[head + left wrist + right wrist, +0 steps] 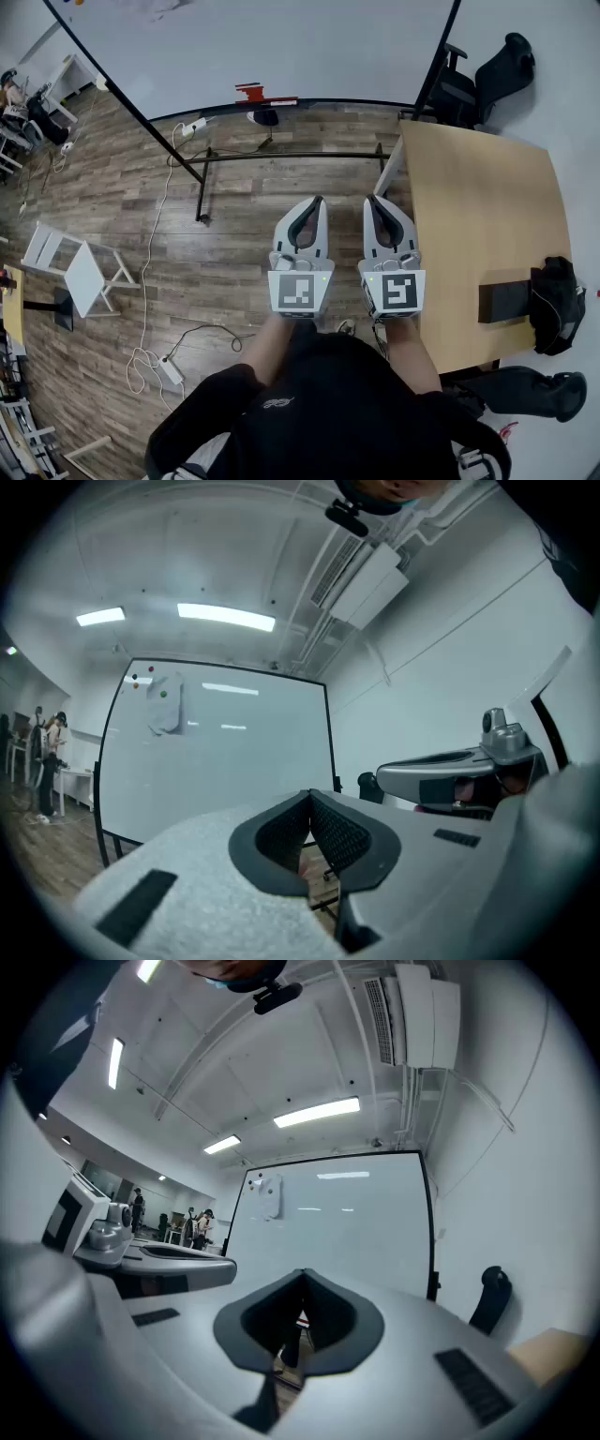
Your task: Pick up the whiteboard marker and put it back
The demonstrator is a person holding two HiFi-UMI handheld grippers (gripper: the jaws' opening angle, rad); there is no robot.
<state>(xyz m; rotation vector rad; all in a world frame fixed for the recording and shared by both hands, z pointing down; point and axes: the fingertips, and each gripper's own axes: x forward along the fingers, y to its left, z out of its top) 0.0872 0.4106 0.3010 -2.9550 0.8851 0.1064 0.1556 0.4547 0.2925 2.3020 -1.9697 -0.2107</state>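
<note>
Head view: wood-plank floor point(234, 244), whiteboard point(281, 47) on a black wheeled stand at the far side, light wooden table point(478, 225) to the right. Black office chair point(487, 75) beyond the table's far end. On the table's near right edge a dark box point(506, 302) just beside a black bag point(558, 300). White folding stool point(84, 272) far left on the floor, power strip point(171, 371) with a white cable nearer. Left gripper point(317, 201) and right gripper point(372, 199) held side by side over the floor, near each other but apart, both pointing toward the whiteboard. Red item point(262, 94) on the ledge along the whiteboard's lower edge, well apart from both grippers; too small to tell whether it is the whiteboard marker.

Left gripper view: white ceiling with strip lights point(225, 617), whiteboard point(225, 752) straight ahead, people point(47, 761) standing far left. Jaws closed tip to tip, nothing between them, only floor showing through the gap lower down. Right gripper point(459, 766) visible at right.

Right gripper view: same ceiling, whiteboard point(337, 1232) ahead, office chair point(487, 1297) at right, table corner point(553, 1349) at lower right. Jaws shut at the tips, holding nothing. Small speck of red point(304, 1317) seen through the gap below the tips, in the distance, not held. Left gripper point(150, 1260) visible at left.
</note>
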